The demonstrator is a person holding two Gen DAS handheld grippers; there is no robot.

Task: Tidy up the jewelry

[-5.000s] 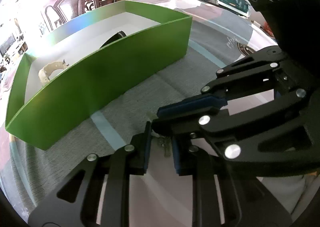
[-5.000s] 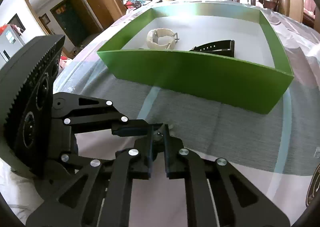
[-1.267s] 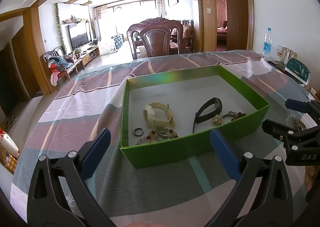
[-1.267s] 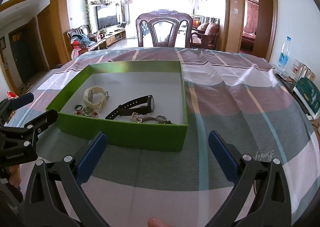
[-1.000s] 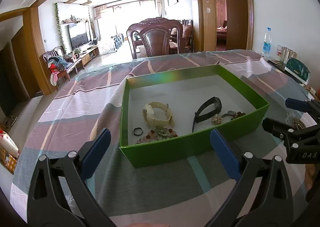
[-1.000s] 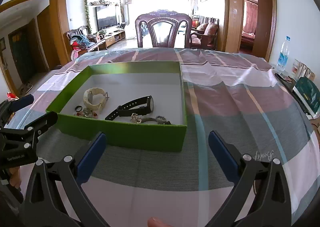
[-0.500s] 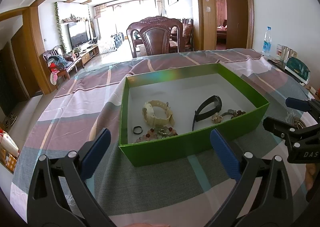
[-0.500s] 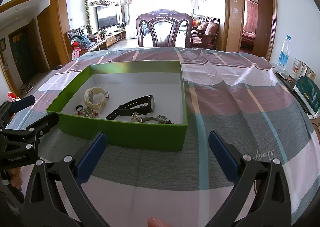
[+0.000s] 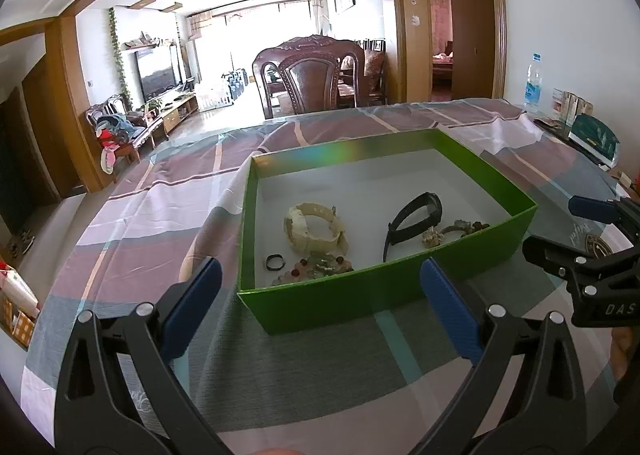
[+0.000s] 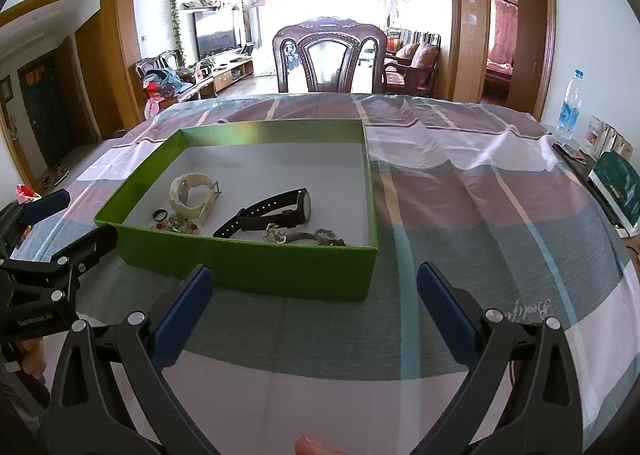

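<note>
I record the desk (image 10: 460,191) under a striped cloth in mauve, white and grey-green bands, with a carved dark wooden chair (image 10: 330,55) at its far edge. The green box (image 10: 256,267), open-topped with a white floor, sits on the cloth directly ahead of both cameras. My left tongs (image 9: 318,305) are spread wide and hold nothing, their blue pads flanking the near wall of the box from above the cloth. My right tongs (image 10: 314,303) are likewise wide and empty, level with the box's near right corner. All jewelry lies inside the box, toward its near half. The cream watch (image 10: 194,197) lies on the left, its band curled. The black watch (image 10: 272,213) lies beside it toward the centre, strap stretched out. A beaded bracelet (image 9: 316,267) with red beads rests against the near wall, touching the cream watch. A second ornate bracelet (image 10: 306,235) lies just in front of the black watch. A small black ring (image 9: 275,262) lies just left of the beaded bracelet
</note>
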